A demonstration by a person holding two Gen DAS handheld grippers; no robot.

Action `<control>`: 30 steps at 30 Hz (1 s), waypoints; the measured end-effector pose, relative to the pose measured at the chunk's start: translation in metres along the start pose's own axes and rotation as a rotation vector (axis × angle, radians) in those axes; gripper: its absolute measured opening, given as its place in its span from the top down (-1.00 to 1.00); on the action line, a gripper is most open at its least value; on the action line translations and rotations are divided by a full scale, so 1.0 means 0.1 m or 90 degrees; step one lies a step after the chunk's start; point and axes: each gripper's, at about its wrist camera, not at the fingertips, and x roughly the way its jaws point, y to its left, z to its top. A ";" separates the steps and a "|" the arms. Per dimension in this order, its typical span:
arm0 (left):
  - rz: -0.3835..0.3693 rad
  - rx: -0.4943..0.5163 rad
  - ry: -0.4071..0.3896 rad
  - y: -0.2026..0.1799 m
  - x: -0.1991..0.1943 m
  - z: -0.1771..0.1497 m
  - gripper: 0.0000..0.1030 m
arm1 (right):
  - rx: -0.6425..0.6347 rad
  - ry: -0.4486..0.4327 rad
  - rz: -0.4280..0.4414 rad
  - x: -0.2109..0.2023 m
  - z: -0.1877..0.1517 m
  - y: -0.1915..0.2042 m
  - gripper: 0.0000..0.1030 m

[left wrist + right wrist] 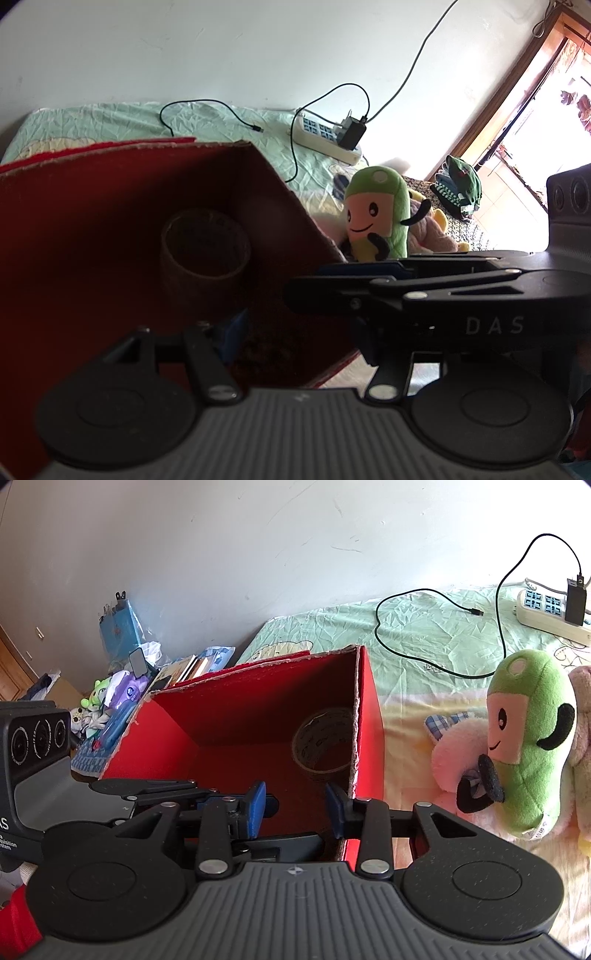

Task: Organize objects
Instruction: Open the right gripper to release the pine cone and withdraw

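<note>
A bed [424, 635] with a pale green sheet carries an open red cardboard box [258, 709], and a roll of tape [323, 740] lies inside it against the right wall. A green plush toy [524, 746] leans on a pink plush toy [454, 749] just beside the box on its right. The right gripper [295, 806] hovers over the box's near edge with jaws partly apart and empty; the left gripper [295, 325] sits low in the box, its jaw state undeterminable.

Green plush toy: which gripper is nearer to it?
Right. The right gripper hovers at the red box corner beside the green plush toy; the left gripper sits farther away.
</note>
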 end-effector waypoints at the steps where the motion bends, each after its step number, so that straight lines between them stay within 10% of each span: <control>1: 0.001 0.000 0.000 0.00 0.00 0.00 -0.17 | 0.000 -0.001 0.000 0.00 0.00 0.00 0.26; 13: 0.037 -0.007 0.003 -0.01 0.02 0.00 -0.30 | -0.007 -0.022 -0.001 0.02 -0.03 -0.01 0.26; 30: 0.212 0.039 -0.024 -0.36 -0.22 -0.07 -0.51 | 0.003 -0.043 0.009 -0.20 -0.14 0.05 0.25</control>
